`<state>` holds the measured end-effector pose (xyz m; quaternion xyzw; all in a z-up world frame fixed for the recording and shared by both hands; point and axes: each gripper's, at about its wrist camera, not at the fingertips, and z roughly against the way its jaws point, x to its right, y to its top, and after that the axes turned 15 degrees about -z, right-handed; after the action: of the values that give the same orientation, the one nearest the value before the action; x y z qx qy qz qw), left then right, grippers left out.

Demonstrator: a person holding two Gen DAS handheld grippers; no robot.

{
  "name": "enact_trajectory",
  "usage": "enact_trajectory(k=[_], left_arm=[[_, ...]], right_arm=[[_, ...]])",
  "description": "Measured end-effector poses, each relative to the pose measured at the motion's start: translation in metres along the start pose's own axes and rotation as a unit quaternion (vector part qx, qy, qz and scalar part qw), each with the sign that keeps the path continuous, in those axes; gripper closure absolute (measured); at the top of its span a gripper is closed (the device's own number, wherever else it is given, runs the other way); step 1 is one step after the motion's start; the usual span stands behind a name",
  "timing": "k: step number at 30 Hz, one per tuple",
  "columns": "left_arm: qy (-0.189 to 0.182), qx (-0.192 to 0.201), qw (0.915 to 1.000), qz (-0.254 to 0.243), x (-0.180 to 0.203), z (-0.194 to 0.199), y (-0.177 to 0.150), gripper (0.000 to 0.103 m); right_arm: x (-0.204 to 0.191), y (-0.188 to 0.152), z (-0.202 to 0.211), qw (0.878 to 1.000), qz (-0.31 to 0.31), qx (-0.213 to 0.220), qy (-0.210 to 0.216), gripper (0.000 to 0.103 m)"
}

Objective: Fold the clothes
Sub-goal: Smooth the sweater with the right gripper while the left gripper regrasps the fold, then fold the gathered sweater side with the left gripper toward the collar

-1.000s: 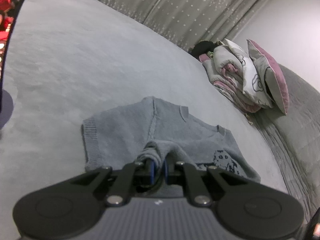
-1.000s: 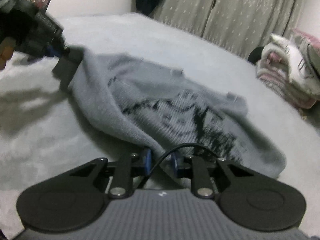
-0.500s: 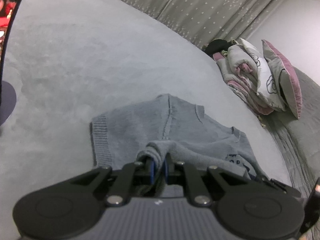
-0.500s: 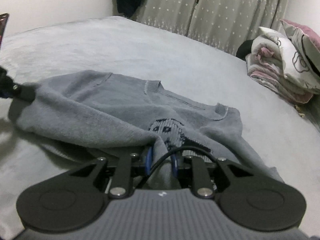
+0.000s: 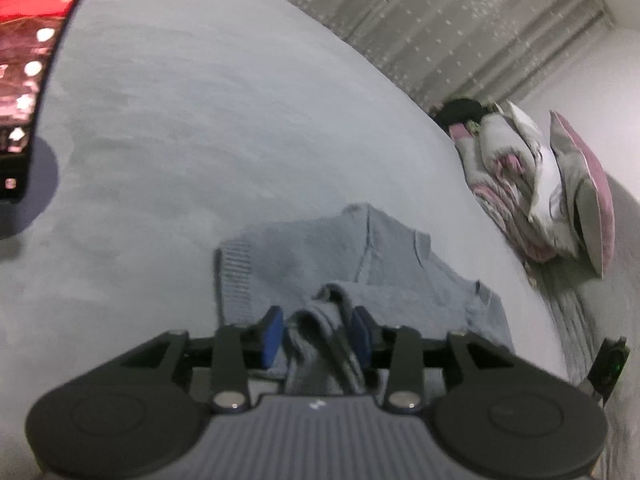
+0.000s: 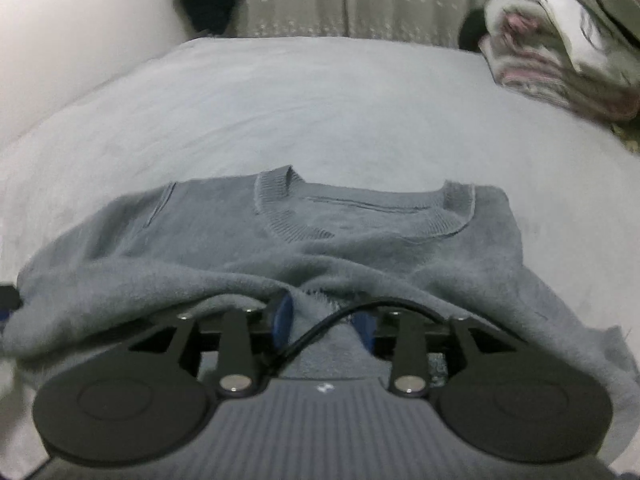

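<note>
A grey knit sweater lies folded over on the grey bed, and the right wrist view shows its ribbed neckline facing me. My left gripper is low at the sweater's near edge. Its jaws are opening, and a bunched fold of fabric sits loose between the blue pads. My right gripper is at the sweater's folded front edge, jaws also opening. Knit fabric and a black cable lie between its pads.
The grey bedspread stretches far beyond the sweater. A pile of pillows and folded bedding sits at the right by the dotted curtain. A red-lit screen is past the bed's left edge.
Both pairs of jaws, shut on the sweater before, have spread apart. My right gripper swung across and brought the fabric over, so the sweater now lies flat and doubled.
</note>
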<state>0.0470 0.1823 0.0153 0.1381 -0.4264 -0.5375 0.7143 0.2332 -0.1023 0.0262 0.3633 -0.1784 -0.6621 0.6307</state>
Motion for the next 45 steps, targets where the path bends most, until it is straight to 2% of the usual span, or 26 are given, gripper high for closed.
enact_trajectory(k=[5,9,11,14,17,21,25,27,32,38,45], left_arm=[[-0.039,0.01,0.9989,0.024,-0.005,0.008,0.003,0.065],[-0.067,-0.001,0.9973,-0.029,0.004,0.015,0.002,0.065],[-0.068,-0.008,0.9953,-0.069,0.013,0.018,0.0,0.063],[-0.049,-0.021,0.993,-0.105,0.022,0.018,-0.006,0.06],[-0.026,-0.036,0.9914,-0.123,0.023,0.015,-0.007,0.059],[-0.025,-0.062,0.9893,-0.129,0.021,0.005,-0.009,0.059],[-0.018,-0.07,0.9883,-0.134,0.023,-0.006,-0.01,0.062],[-0.014,-0.07,0.988,-0.137,0.025,-0.01,-0.011,0.083],[-0.019,-0.06,0.9878,-0.142,0.032,-0.002,-0.016,0.093],[-0.06,-0.041,0.9893,-0.126,0.043,0.027,-0.027,0.095],[-0.118,-0.017,0.9862,-0.115,0.068,0.061,-0.034,0.095]], right_arm=[[0.012,0.009,0.008,0.998,-0.06,-0.008,0.028,0.057],[0.02,0.012,0.022,0.996,-0.079,-0.005,0.044,0.057],[0.022,0.009,0.031,0.996,-0.073,-0.001,0.049,0.056],[0.026,0.003,0.047,0.997,-0.062,0.005,0.053,0.054],[0.033,-0.005,0.062,0.997,-0.06,0.01,0.055,0.051],[0.048,-0.013,0.08,0.996,-0.07,0.018,0.054,0.049],[0.062,-0.024,0.094,0.994,-0.095,0.01,0.058,0.047],[0.068,-0.031,0.099,0.992,-0.112,0.001,0.063,0.047],[0.075,-0.053,0.108,0.984,-0.159,-0.026,0.081,0.045],[0.064,-0.078,0.119,0.978,-0.178,-0.045,0.095,0.045],[0.043,-0.1,0.135,0.973,-0.186,-0.058,0.128,0.043]])
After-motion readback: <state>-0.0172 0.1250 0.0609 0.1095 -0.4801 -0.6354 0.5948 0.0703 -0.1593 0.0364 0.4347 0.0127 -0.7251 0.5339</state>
